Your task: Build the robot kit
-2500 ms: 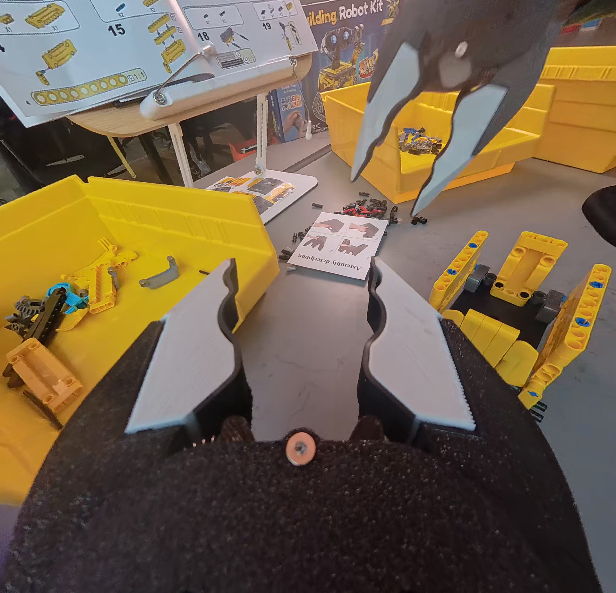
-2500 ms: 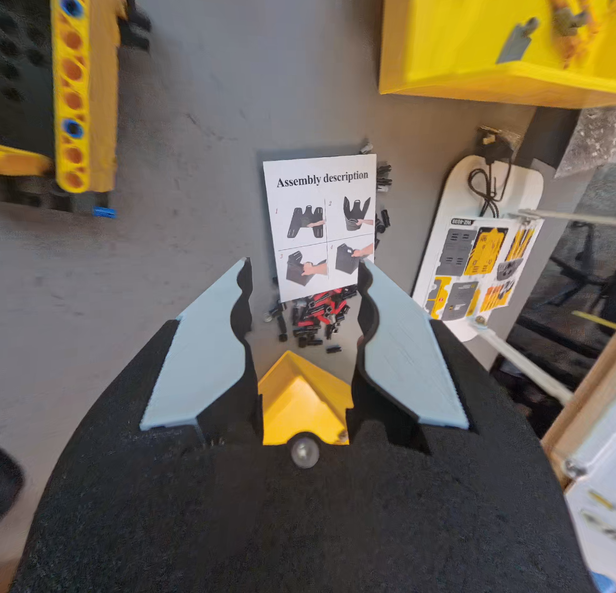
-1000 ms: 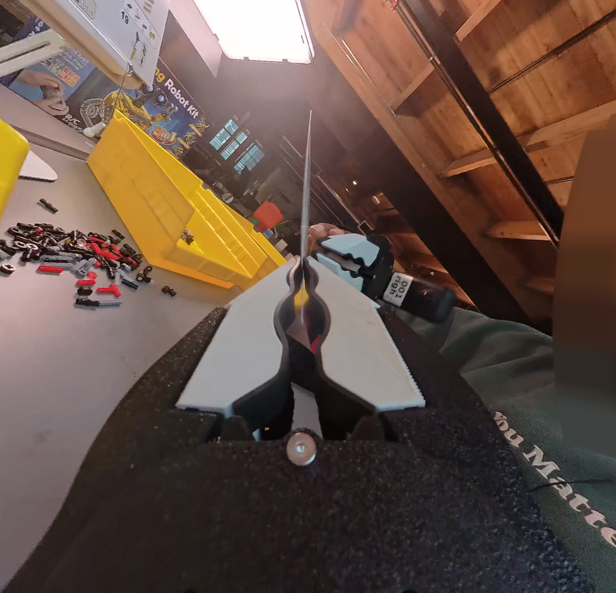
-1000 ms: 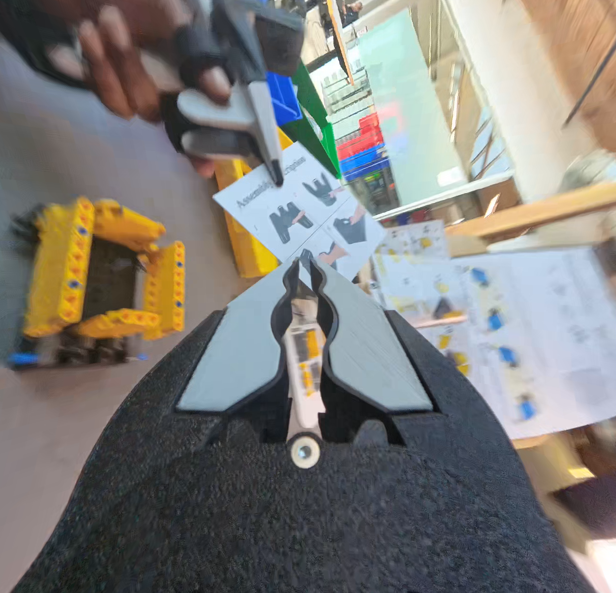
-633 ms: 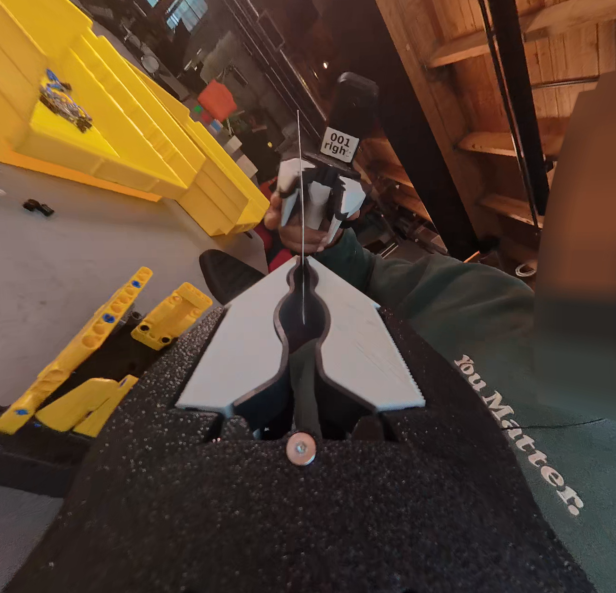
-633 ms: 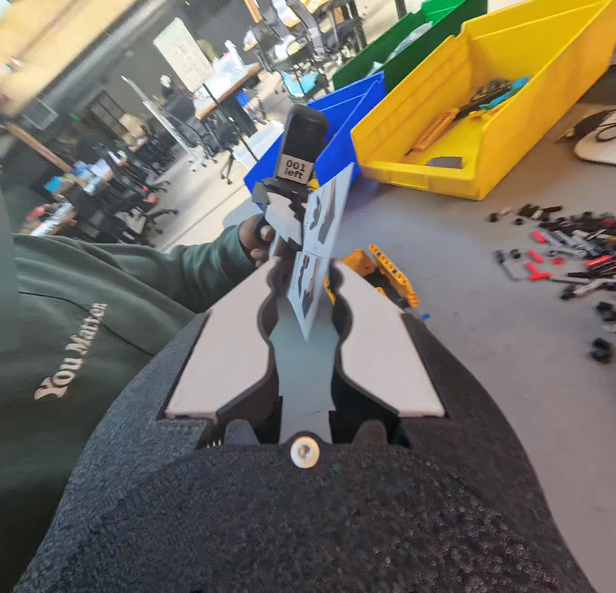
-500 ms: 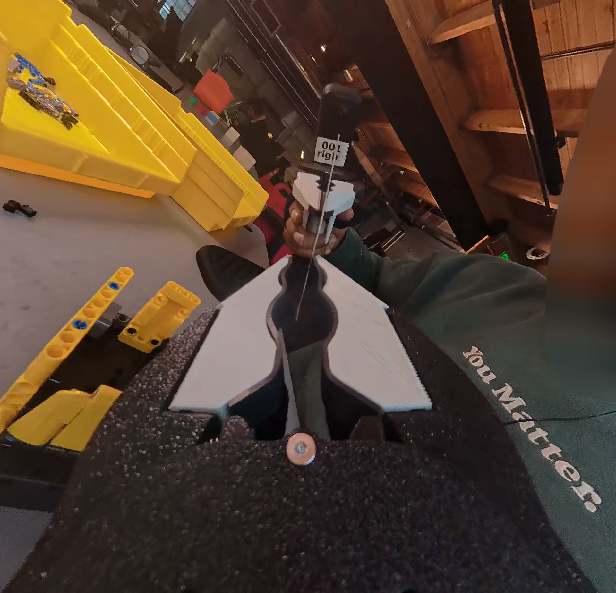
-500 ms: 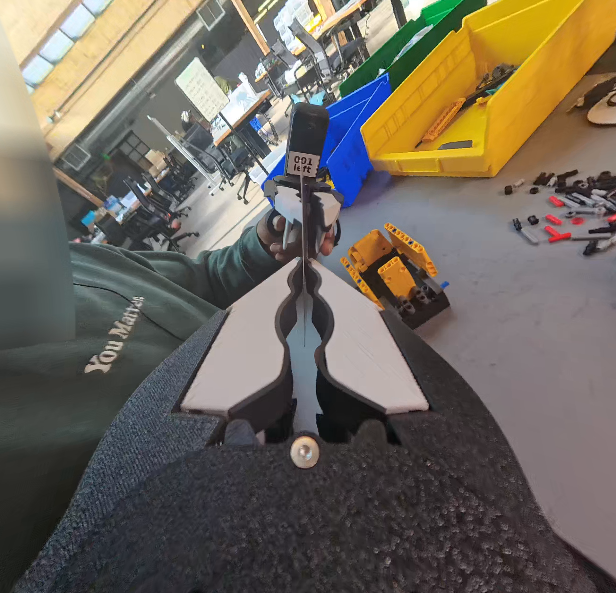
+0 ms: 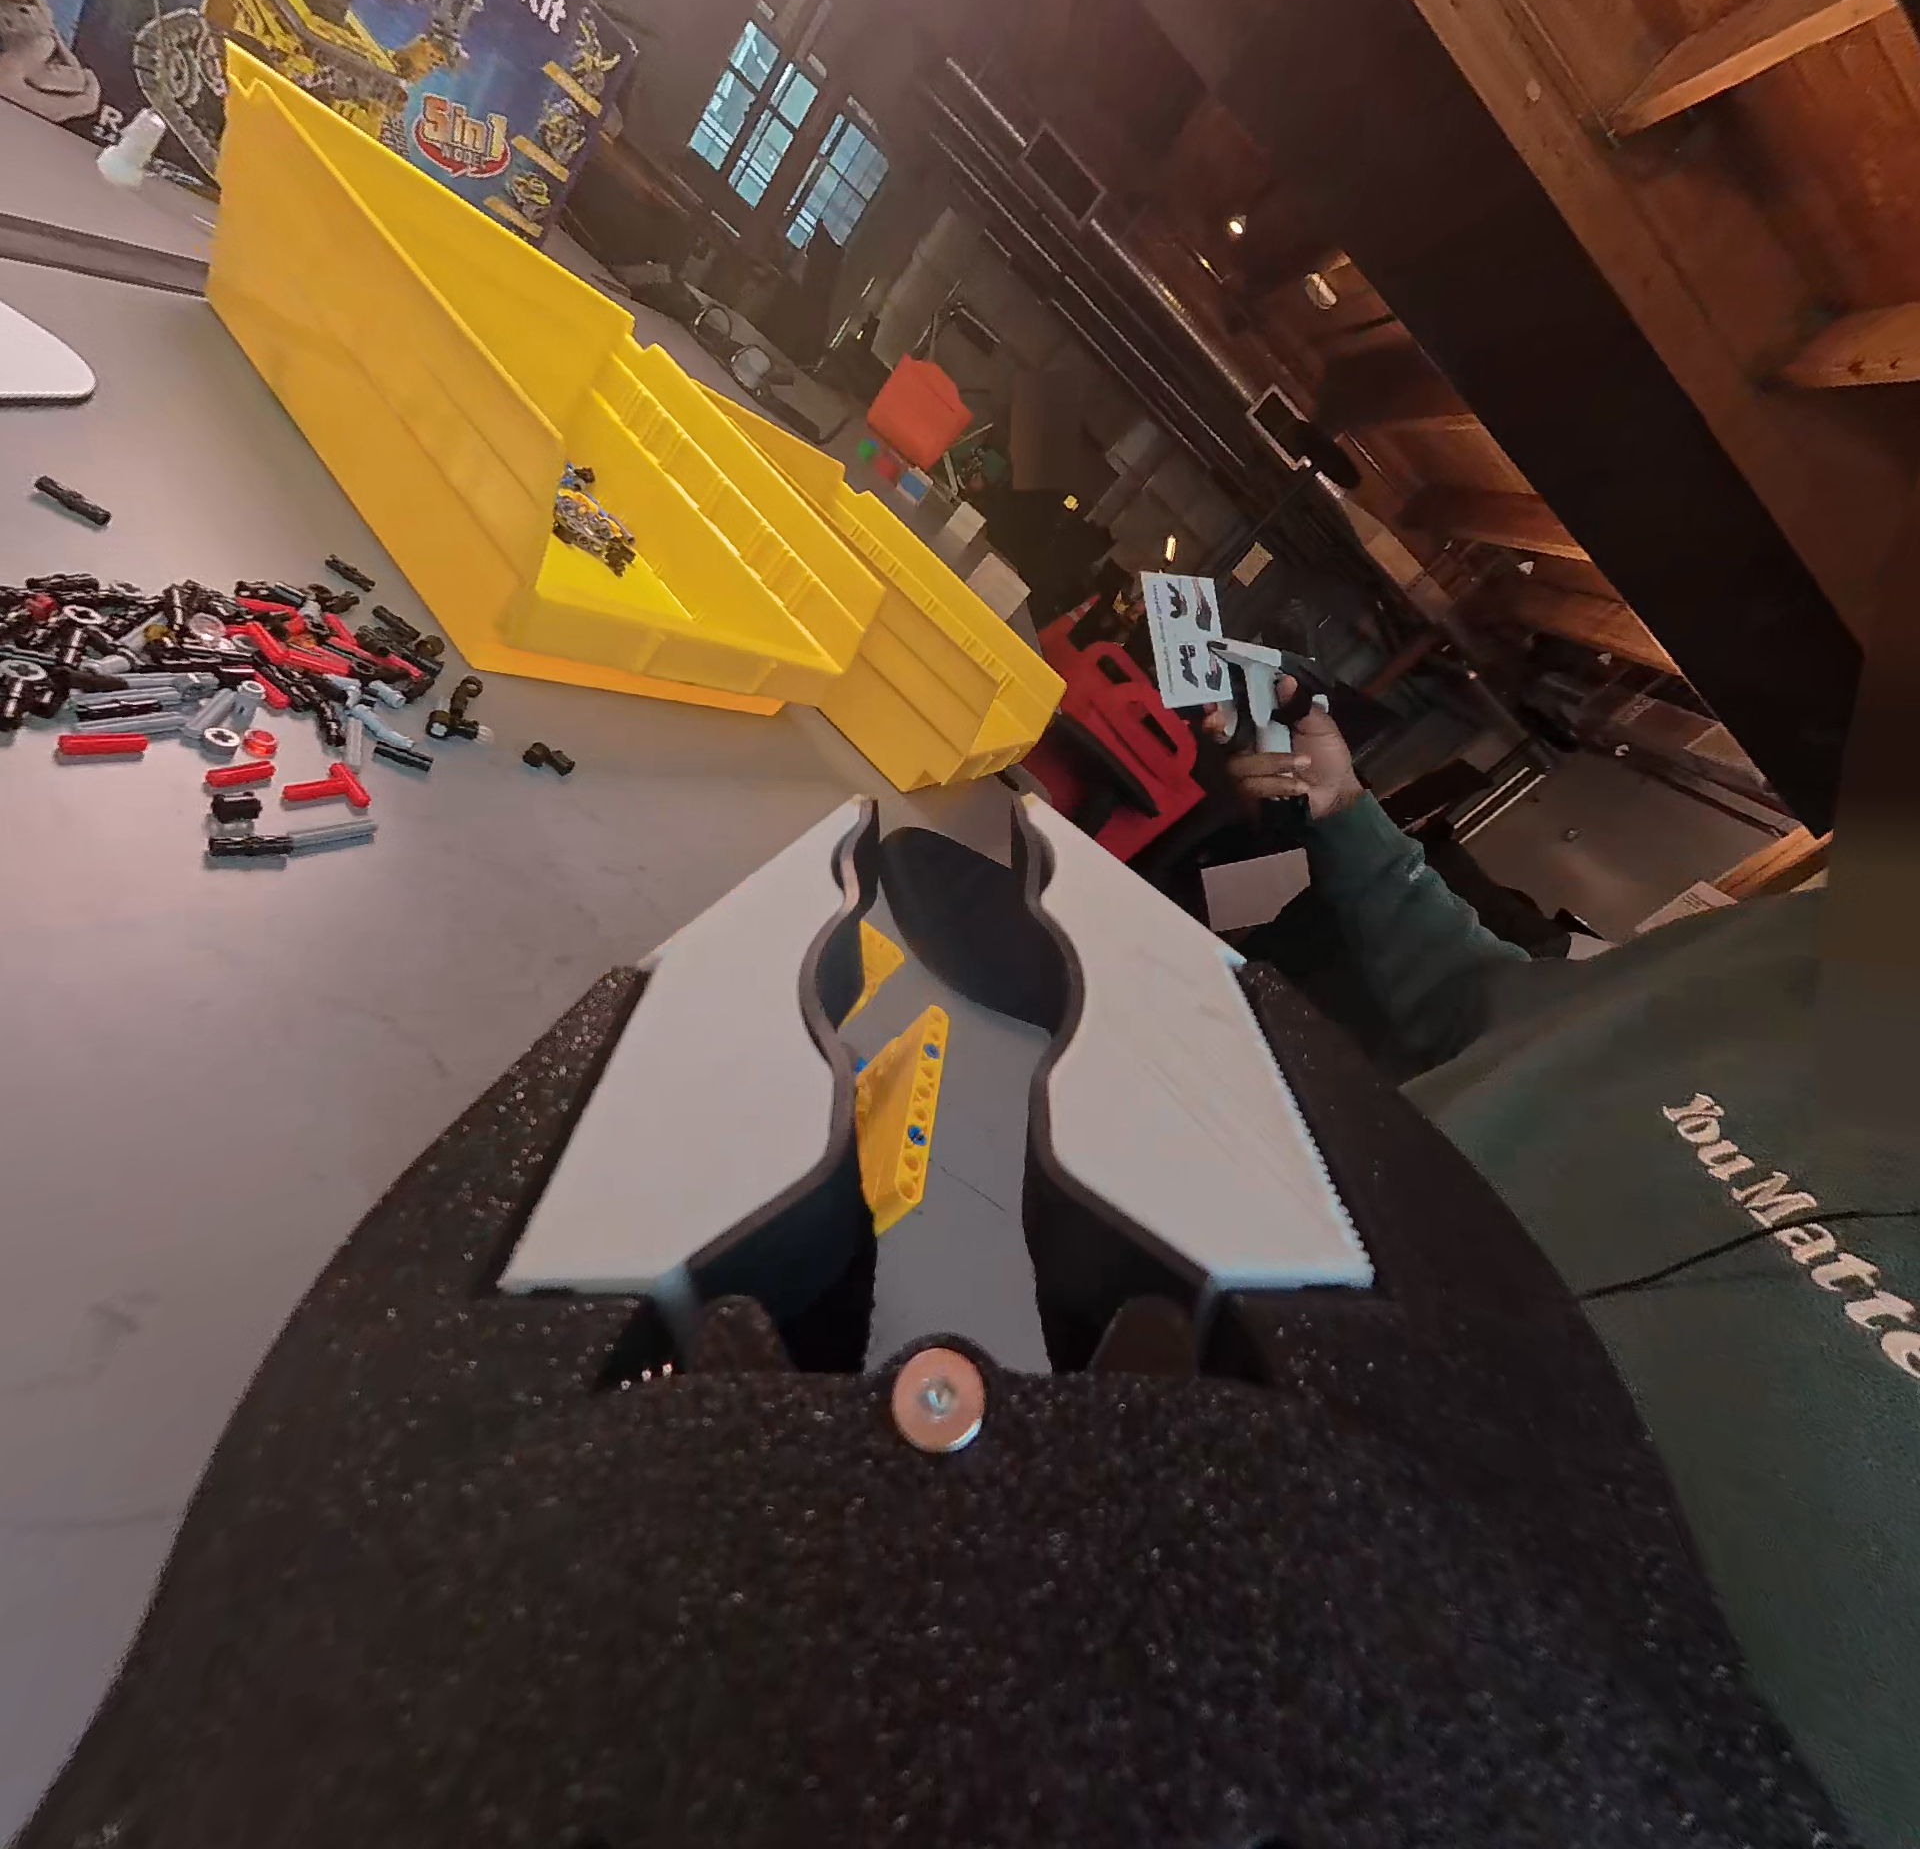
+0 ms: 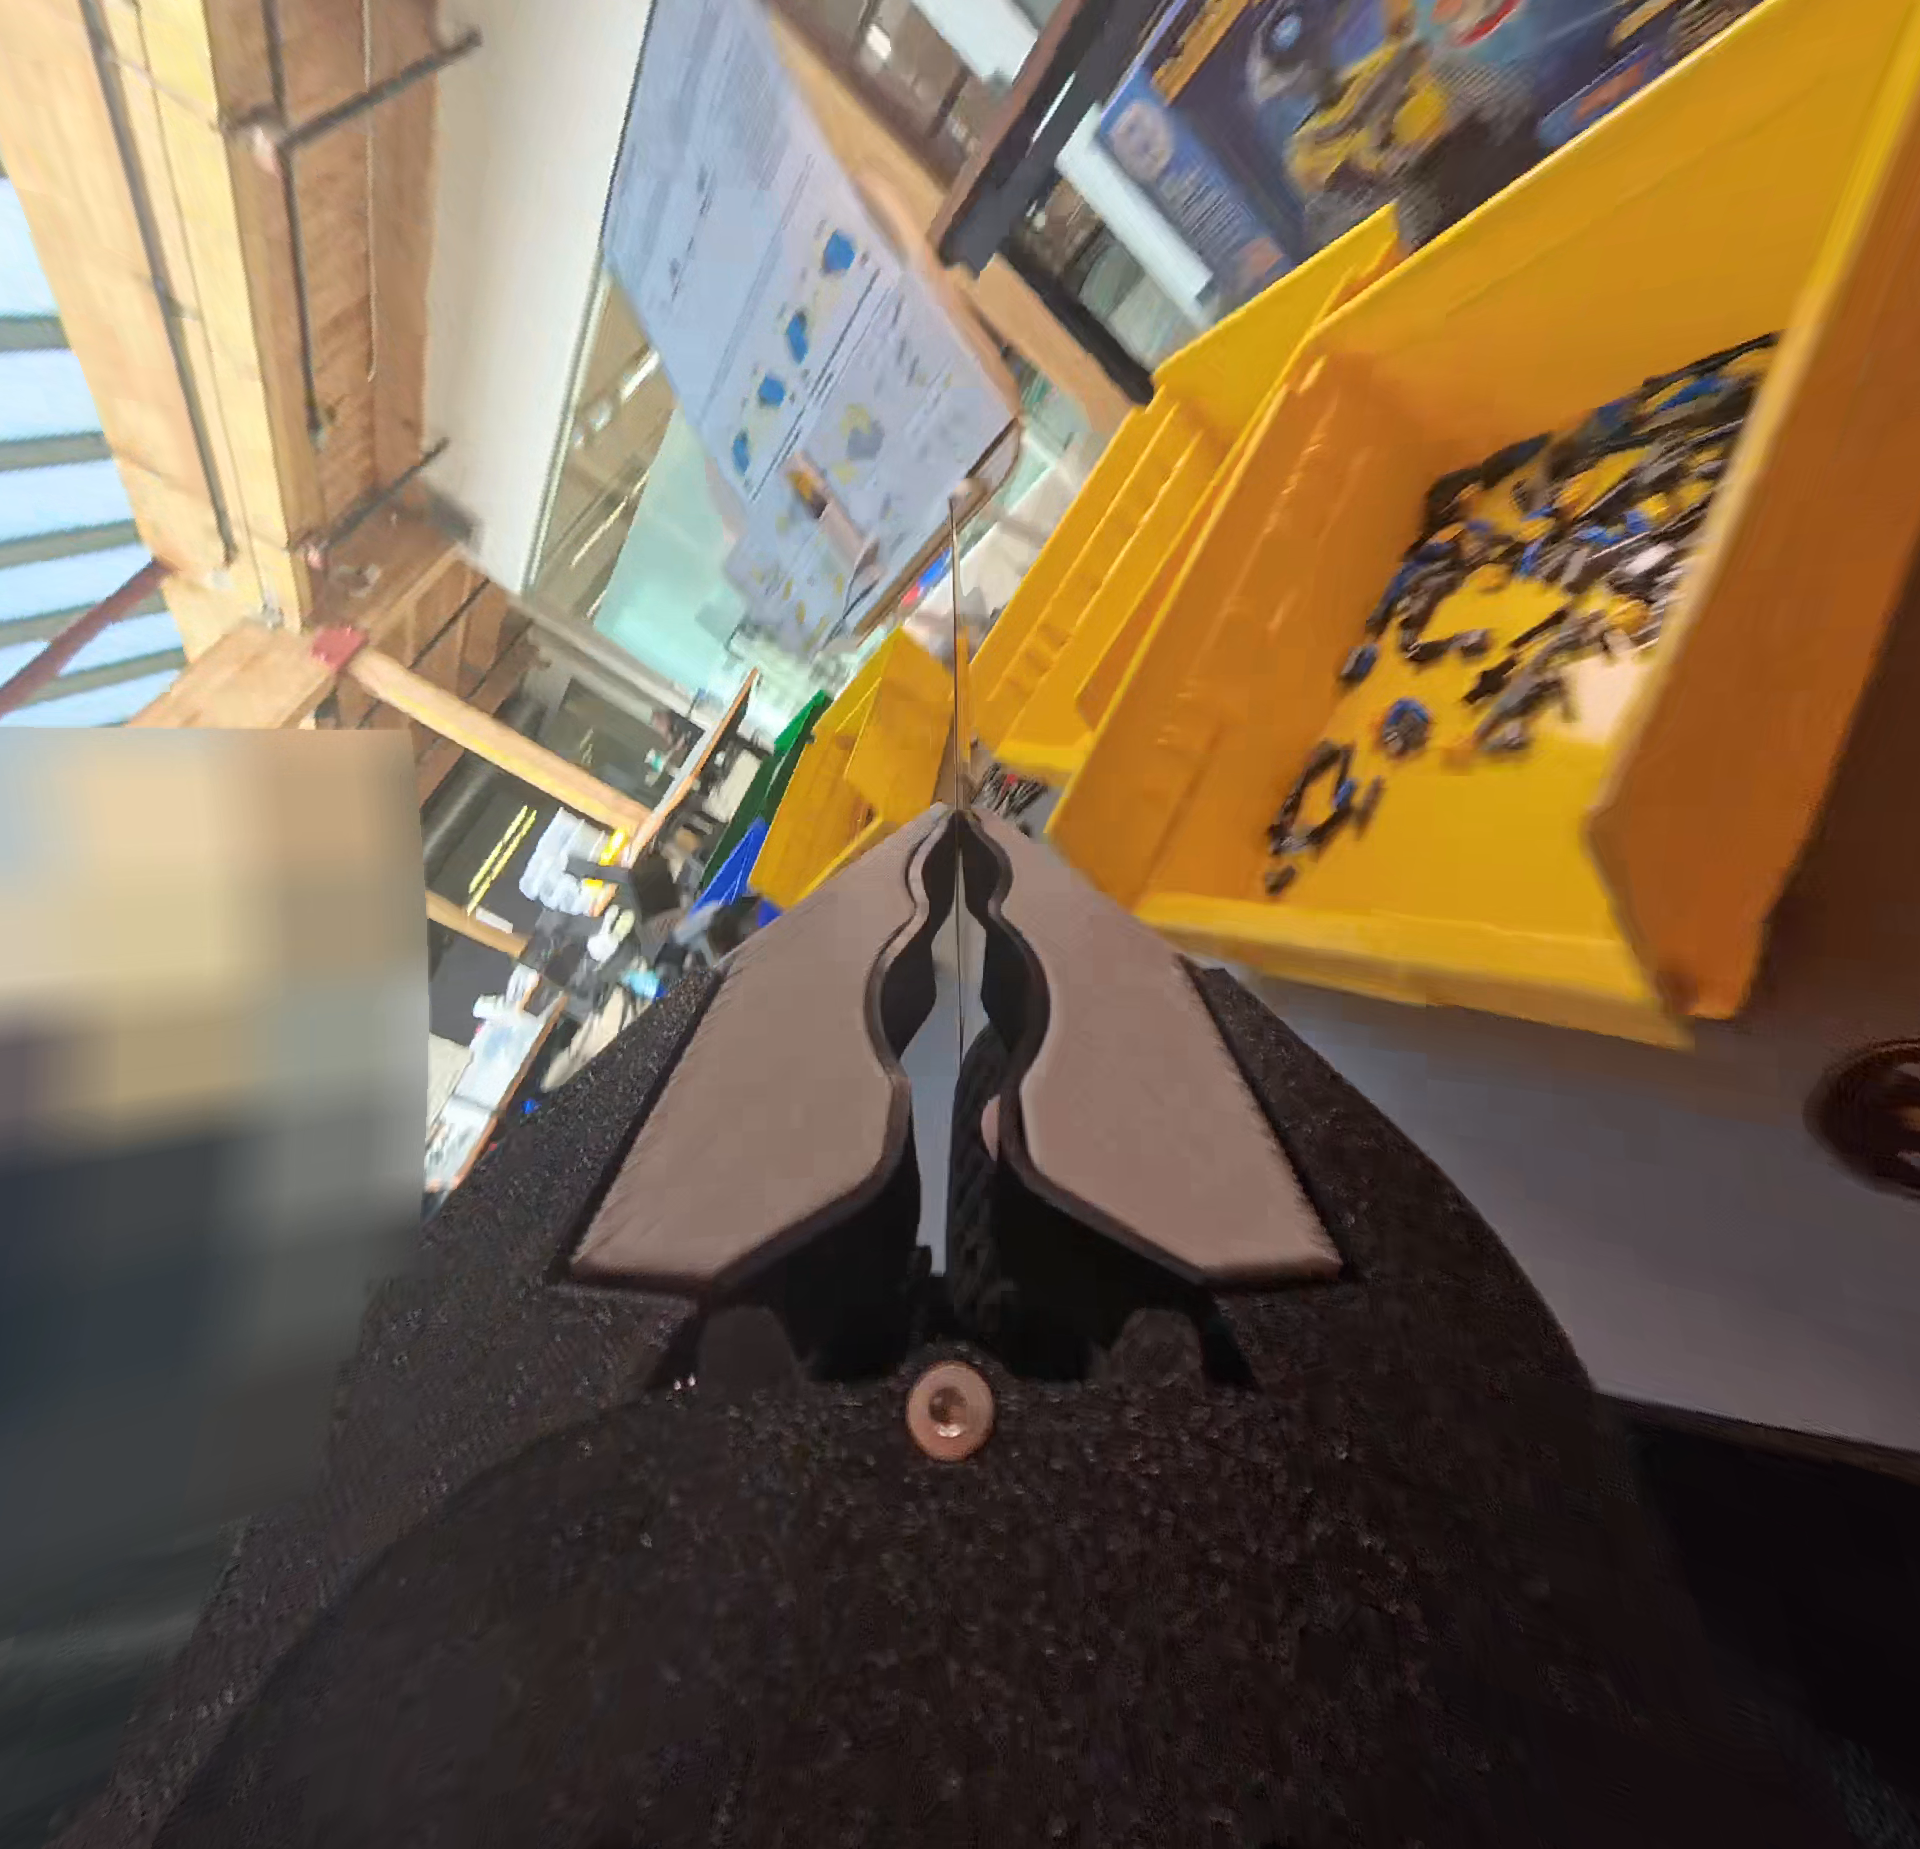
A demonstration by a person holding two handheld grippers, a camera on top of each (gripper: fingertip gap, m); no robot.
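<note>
Right view motion-blurred; card (image 10: 954, 656) edge-on, face hidden; bin (image 10: 1714, 656) contents indistinct.

Yellow bins (image 9: 436, 365), red-black-grey pieces (image 9: 208, 677)

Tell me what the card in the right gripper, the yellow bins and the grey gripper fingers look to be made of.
Card: thin printed paper or light card, matte; it shows as a hairline edge-on in the right gripper.
Yellow bins: moulded plastic, probably, with a smooth slight sheen and ribbed walls.
Fingers of the left gripper: likely 3D-printed plastic, matte, with fine layer lines and toothed edges.
</note>
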